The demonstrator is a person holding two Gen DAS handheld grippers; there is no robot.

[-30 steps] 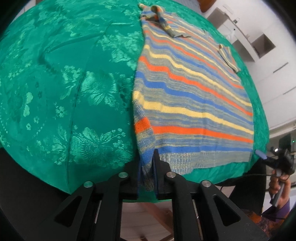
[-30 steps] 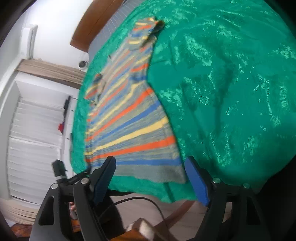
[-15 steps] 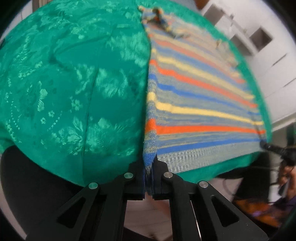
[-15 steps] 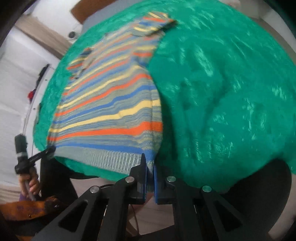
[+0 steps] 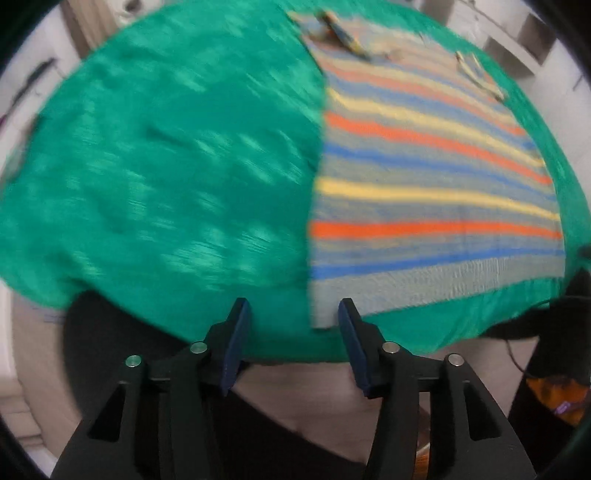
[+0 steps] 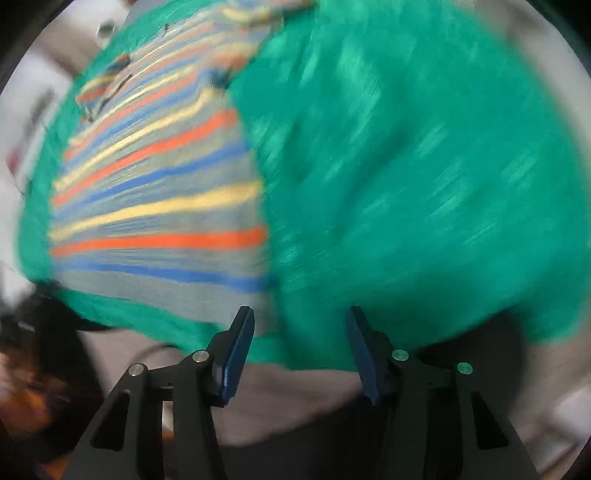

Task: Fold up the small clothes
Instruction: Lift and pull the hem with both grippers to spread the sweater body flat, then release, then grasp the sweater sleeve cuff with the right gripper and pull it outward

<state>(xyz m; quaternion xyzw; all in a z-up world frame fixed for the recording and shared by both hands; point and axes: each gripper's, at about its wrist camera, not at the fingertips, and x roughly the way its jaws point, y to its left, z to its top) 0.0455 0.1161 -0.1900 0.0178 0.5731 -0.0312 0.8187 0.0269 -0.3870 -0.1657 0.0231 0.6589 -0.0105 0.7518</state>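
The left gripper point(image 5: 291, 317) has its jaws spread wide, with nothing between them. Its blue pads point(image 5: 236, 343) hang at the near edge of the counter. The tip of its right pad sits at the sweater's point(image 5: 424, 199) near hem, close to the hem's left corner; blur hides whether it touches the knit.

The right gripper point(image 6: 301, 325) also has its jaws spread wide and empty. Its left pad point(image 6: 238, 354) sits just at the sweater's point(image 6: 159, 206) near right corner, and its right pad is over bare green cloth point(image 6: 424, 184). Here too the blur is too strong to tell contact.

The sweater lies flat on the counter, striped in grey, blue, orange and yellow, with a plain grey ribbed hem toward the near edge. In the left view it takes up the right part of the counter, its left edge running straight away from the gripper. At its far end some folded or bunched knit point(image 5: 340, 33) lies on top, and another small folded bit point(image 5: 476, 74) sits near the far right edge; their shape is too smeared to name.

The green cloth point(image 5: 166, 166) covers the whole counter, patterned with lighter patches, and hangs over the near edge. It shows a few shallow creases to the left of the sweater.

Both views are heavily motion-blurred.

No containers are visible.
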